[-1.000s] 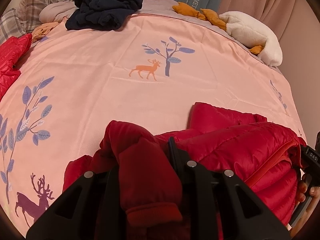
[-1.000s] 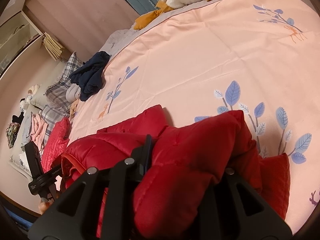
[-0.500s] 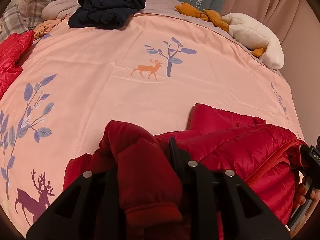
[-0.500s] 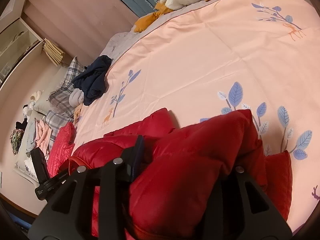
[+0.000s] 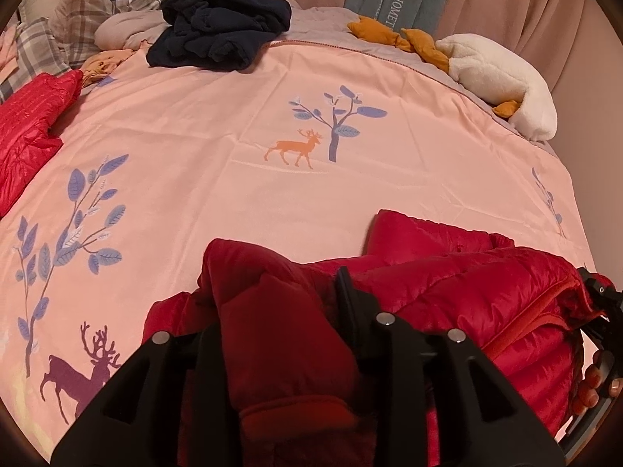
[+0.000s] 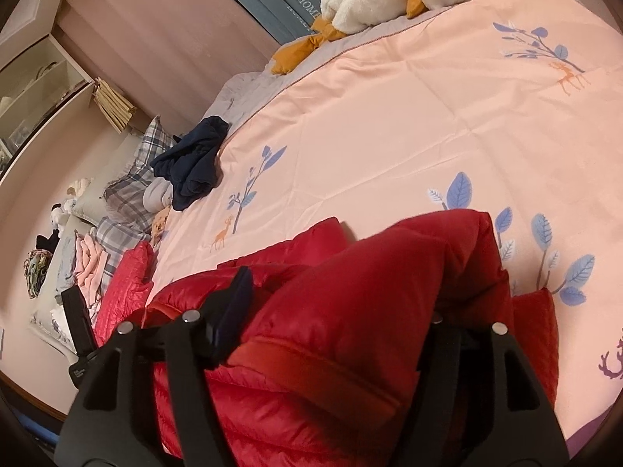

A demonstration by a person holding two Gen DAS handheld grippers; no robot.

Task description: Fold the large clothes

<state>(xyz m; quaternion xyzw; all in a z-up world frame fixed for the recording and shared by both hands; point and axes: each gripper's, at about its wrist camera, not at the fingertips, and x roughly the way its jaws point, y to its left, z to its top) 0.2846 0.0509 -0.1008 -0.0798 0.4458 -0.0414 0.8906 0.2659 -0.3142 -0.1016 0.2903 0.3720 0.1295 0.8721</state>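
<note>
- Two red puffer garments are showing in the left wrist view: a second red jacket is lying at the bed's left edge, and the red down jacket being folded is lying bunched at the near edge of the pink duvet.
- One navy garment is sitting heaped at the far edge, beside two plaid pillows.
- One white plush duck is resting at the far right corner.
- One left gripper is clenching a sleeve of the red down jacket between its jaws.
- One right gripper is grasping a thick fold of the same jacket, jaws spread wide around it.
</note>
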